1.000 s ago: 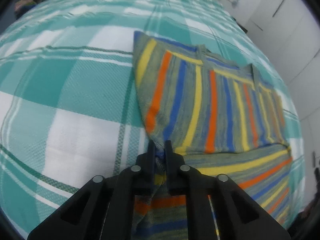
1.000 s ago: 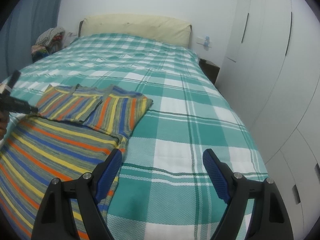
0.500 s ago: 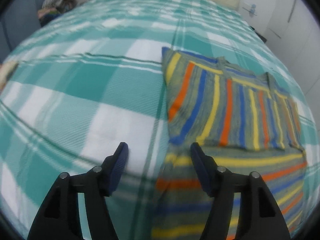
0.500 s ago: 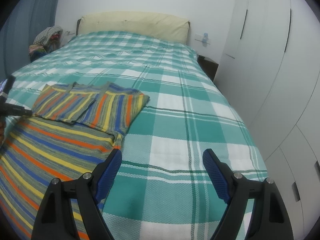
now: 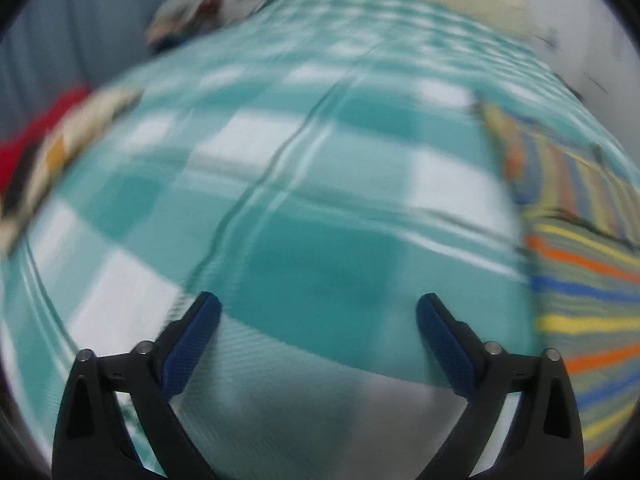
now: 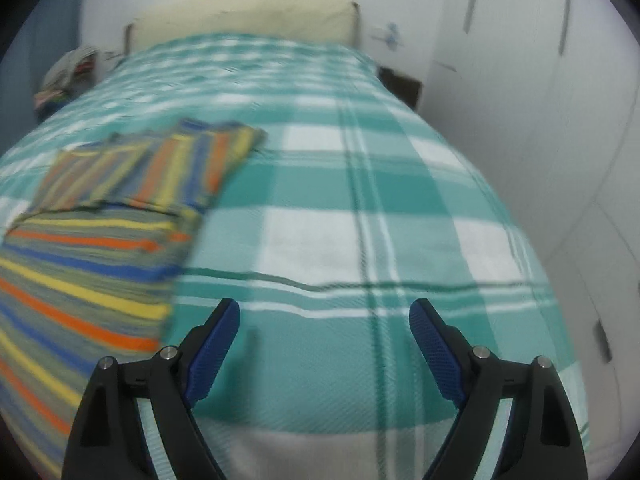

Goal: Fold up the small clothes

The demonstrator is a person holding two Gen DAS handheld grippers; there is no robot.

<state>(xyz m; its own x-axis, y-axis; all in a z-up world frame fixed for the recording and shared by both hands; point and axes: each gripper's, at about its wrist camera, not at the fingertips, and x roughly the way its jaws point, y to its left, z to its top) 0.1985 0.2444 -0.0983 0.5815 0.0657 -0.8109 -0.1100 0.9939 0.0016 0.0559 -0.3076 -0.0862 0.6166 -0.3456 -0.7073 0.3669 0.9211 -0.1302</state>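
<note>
A striped garment (image 6: 92, 248) in grey, yellow, orange and blue lies flat on the bed, its top part folded down over the body. It fills the left of the right wrist view and shows at the right edge of the left wrist view (image 5: 580, 264). My left gripper (image 5: 318, 312) is open and empty over bare bedspread, to the left of the garment. My right gripper (image 6: 324, 316) is open and empty over bare bedspread, to the right of the garment. Both views are blurred.
The bed has a teal and white plaid spread (image 6: 360, 208) and a cream pillow (image 6: 248, 16) at the head. White wardrobe doors (image 6: 540, 80) stand along the right. A pile of clothes (image 6: 68, 76) lies beyond the bed's left side, with more clothes (image 5: 48, 152) at its left edge.
My left gripper let go of the garment's corner, opened wide and swung left off the garment. My right gripper moved slightly forward and stayed open.
</note>
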